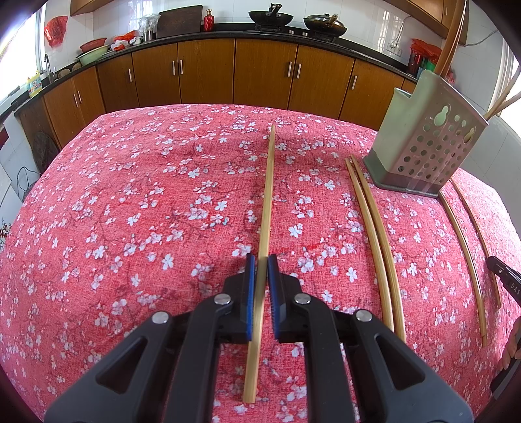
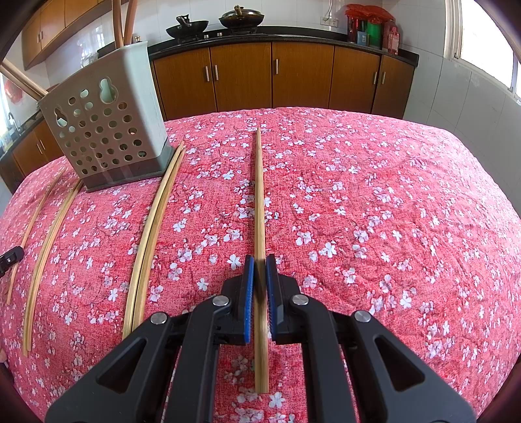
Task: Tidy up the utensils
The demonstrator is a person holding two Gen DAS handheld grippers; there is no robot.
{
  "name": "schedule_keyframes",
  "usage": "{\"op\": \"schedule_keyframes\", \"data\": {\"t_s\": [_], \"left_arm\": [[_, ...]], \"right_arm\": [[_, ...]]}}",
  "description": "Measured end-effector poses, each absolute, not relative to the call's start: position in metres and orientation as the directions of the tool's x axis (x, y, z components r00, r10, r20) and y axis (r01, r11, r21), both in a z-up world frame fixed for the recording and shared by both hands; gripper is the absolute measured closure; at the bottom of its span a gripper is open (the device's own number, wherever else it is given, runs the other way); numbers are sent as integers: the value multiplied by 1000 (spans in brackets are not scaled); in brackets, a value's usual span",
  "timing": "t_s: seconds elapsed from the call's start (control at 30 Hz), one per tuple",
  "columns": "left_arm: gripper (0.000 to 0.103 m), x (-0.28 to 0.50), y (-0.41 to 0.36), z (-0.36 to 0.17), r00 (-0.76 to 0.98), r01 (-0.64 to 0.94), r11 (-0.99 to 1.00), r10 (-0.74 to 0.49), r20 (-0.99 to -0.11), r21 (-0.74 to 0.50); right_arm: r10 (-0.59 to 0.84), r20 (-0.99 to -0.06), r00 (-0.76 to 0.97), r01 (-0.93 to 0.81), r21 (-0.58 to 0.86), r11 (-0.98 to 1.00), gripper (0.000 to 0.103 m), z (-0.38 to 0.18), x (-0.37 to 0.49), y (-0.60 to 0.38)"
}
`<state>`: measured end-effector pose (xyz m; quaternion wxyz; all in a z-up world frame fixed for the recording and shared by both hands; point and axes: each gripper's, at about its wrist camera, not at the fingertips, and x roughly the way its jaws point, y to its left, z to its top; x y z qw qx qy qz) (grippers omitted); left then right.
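While both views share the pink floral tablecloth | left gripper jaws closed on a chopstick lying on cloth | right gripper jaws clamp another chopstick | perforated holder: right of left view, left of right view | loose chopstick pair beside holder | red bottle on the counter shows only in left view.

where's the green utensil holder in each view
Left wrist view: the utensil holder stands at upper right on the floral tablecloth, right of a pair of chopsticks.
Right wrist view: the utensil holder stands at upper left, left of the same pair of chopsticks.
Shared landmark: the two woks on the back counter.
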<state>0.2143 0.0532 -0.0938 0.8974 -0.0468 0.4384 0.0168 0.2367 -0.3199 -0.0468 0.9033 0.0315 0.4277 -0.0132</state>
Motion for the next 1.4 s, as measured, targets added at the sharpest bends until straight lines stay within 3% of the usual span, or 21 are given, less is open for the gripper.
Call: {"op": "schedule_keyframes", "data": {"t_s": [0.5,0.73,0.9,1.27,1.4], "left_arm": [[95,192,45,-92,620,-42,999,31,-784,6],[95,171,43,-36,742,-14,1000,-4,-670,-21],[95,162,48,16,821,-6,993,-62,-568,-118],[95,163,45,56,860,14,992,-76,-505,-125],[95,154,33,79,875,68,990,-120,-469,-126]], "right_arm": [[24,-769,639,28,55,998,95,-42,221,-325],[23,-613,790,9,50,999,95,18,198,-324],[32,-493,869,11,84,996,95,60,184,-329],[40,-447,894,10,108,994,95,85,194,-319],[90,-384,919,-42,133,990,95,118,193,-310]]}}
